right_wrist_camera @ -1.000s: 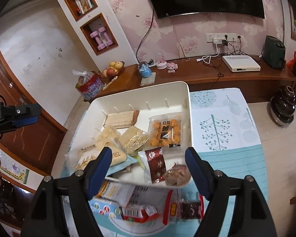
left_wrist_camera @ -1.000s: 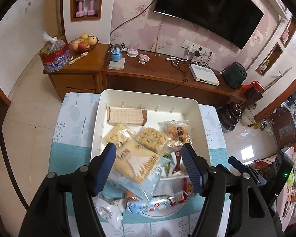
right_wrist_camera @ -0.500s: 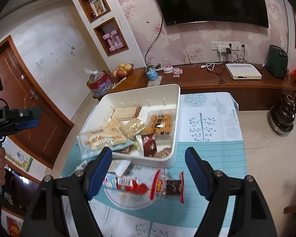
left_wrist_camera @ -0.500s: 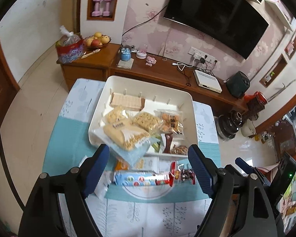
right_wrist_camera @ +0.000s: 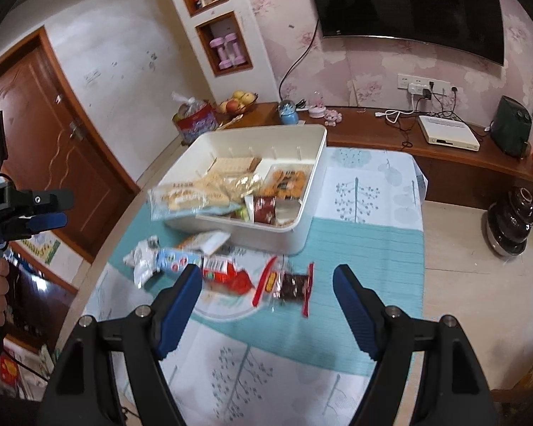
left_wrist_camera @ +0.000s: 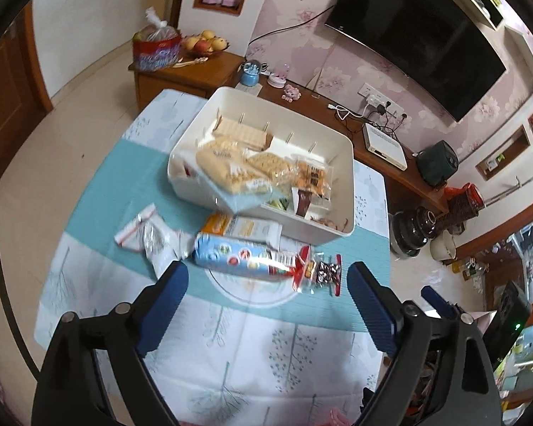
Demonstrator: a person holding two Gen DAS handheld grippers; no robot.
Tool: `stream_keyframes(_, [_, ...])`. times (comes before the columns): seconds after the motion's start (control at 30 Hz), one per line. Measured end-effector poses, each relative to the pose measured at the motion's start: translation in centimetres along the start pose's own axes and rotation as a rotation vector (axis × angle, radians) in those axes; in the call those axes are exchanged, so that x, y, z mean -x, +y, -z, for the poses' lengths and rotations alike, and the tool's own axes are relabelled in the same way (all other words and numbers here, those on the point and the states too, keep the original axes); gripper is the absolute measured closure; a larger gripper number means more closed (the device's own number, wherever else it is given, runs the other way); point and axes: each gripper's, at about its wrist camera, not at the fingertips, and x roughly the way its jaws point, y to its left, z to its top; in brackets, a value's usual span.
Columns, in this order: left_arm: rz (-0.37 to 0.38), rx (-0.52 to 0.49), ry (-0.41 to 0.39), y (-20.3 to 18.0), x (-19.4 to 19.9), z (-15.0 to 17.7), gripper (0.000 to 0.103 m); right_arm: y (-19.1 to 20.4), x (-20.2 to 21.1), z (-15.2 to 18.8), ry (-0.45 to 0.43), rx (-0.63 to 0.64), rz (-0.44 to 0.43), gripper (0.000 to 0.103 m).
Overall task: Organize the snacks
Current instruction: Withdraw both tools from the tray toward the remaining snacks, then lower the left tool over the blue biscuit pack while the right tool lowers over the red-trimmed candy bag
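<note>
A white bin point(left_wrist_camera: 341, 156) point(right_wrist_camera: 302, 227) on the table holds several snack packs; a large clear biscuit bag point(left_wrist_camera: 227, 174) point(right_wrist_camera: 188, 195) overhangs its near left rim. In front of the bin lie loose snacks: a blue-and-red pack point(left_wrist_camera: 245, 259) point(right_wrist_camera: 209, 266), a small chocolate pack with red ends point(left_wrist_camera: 319, 273) point(right_wrist_camera: 287, 287), a silver-white pack point(left_wrist_camera: 149, 234) point(right_wrist_camera: 144, 259) and an orange-white pack point(left_wrist_camera: 241, 225) point(right_wrist_camera: 206, 239). My left gripper point(left_wrist_camera: 266, 294) is open and empty, above the table short of the loose snacks. My right gripper point(right_wrist_camera: 266, 291) is open and empty, just short of the chocolate pack.
The table has a teal and white tree-print cloth point(left_wrist_camera: 252, 348) point(right_wrist_camera: 369, 248). Behind it runs a wooden TV cabinet point(left_wrist_camera: 383, 152) point(right_wrist_camera: 444, 156) with a router, fruit bowl and a red bag. A dark vase point(right_wrist_camera: 511, 220) stands on the floor at right. The other handheld unit point(right_wrist_camera: 3, 206) shows at far left.
Both grippers have pulled back and up from over the bin. The bin and loose snacks now sit farther away in both views. Both stay open and empty.
</note>
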Motion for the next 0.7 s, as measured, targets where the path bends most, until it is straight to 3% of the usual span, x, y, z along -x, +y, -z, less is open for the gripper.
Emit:
stream_keyframes(0.5, [-0.009, 0.117, 0.032, 0.6, -0.8, 5.8, 0.012, 0.1, 0.4, 3.9, 0.046, 0.203, 0.053, 0.026])
stream_keyframes(0.7, [0.021, 0.175, 0.059, 1.4, -2.4, 7.0, 0.012, 1.1, -0.8, 5.1, 0.056, 0.299, 0.123, 0.026])
